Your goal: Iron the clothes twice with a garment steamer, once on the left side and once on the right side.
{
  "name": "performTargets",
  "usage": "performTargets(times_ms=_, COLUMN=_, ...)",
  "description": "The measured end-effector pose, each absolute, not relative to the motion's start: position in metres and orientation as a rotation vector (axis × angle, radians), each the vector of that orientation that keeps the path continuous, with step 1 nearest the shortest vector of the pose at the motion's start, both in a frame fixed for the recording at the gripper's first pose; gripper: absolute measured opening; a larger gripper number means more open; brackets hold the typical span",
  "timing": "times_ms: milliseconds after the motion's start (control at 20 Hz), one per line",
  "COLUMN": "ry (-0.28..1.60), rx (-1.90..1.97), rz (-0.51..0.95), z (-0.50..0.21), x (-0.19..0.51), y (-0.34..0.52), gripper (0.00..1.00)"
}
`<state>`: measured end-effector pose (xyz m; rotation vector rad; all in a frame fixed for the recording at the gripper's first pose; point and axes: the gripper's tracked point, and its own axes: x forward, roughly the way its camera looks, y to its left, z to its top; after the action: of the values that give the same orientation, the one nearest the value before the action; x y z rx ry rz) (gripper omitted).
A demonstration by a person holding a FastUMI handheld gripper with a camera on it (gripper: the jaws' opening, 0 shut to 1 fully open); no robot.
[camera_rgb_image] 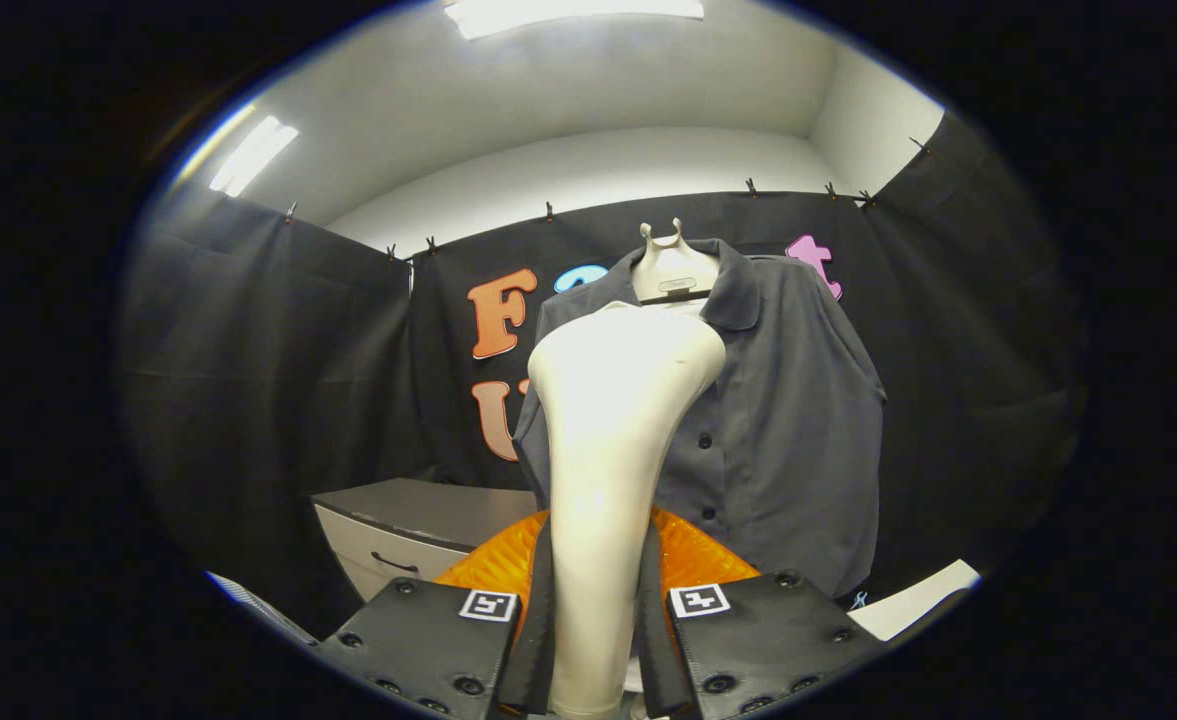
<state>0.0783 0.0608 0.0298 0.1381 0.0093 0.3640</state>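
Note:
A cream-white garment steamer (613,440) stands upright between my fingers, its narrow handle clamped by both and its wide head rising in front of the shirt. My gripper (598,620) is shut on that handle. Beyond it a dark grey button-up shirt (778,420) hangs on a white mannequin bust (673,270), collar open. The steamer head covers the shirt's left half as I see it; the button row and the right half show beside it.
A low grey cabinet with a drawer handle (408,520) stands to the left behind the steamer. A white flat surface (918,600) lies low on the right. Black cloth walls close in all round.

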Motion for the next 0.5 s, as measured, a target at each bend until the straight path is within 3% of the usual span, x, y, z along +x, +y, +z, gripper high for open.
performTargets(times_ms=500, ry=0.033, rx=0.119, rz=0.404, z=0.006, x=0.122, y=0.055, gripper=0.42)
